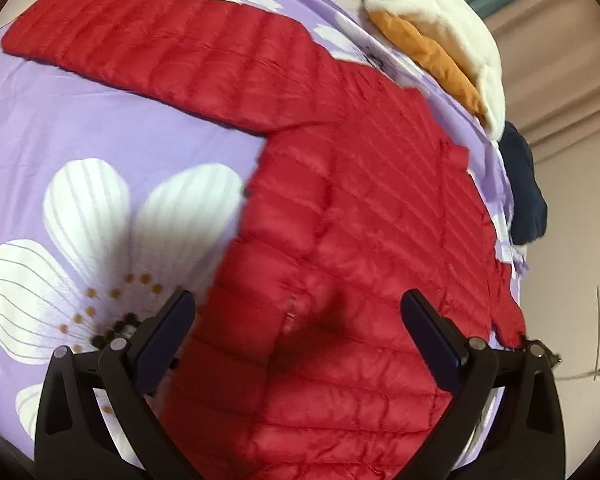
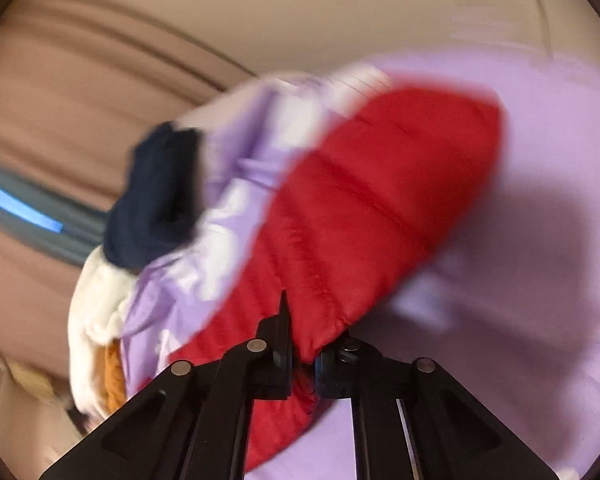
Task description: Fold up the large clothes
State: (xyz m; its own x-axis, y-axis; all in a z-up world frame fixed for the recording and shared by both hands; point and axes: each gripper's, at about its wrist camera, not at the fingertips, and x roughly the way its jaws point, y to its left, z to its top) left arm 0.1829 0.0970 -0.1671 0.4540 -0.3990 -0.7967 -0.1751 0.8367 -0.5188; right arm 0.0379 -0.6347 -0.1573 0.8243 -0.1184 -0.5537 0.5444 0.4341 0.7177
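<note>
Right hand-held gripper clamped on the cuff of a red down jacket, likely to carry that sleeve across the body; left hand-held gripper wide, empty, over the hem; jacket lies spread on the lilac floral bedspread; spare clothes crowd one bed edge, the floral side lies bare.

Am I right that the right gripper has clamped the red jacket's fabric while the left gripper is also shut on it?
Not quite. The right gripper is shut on the red jacket, as the right wrist view shows. The left gripper is open, though: in the left wrist view its fingers stand wide apart over the jacket, gripping nothing.
</note>
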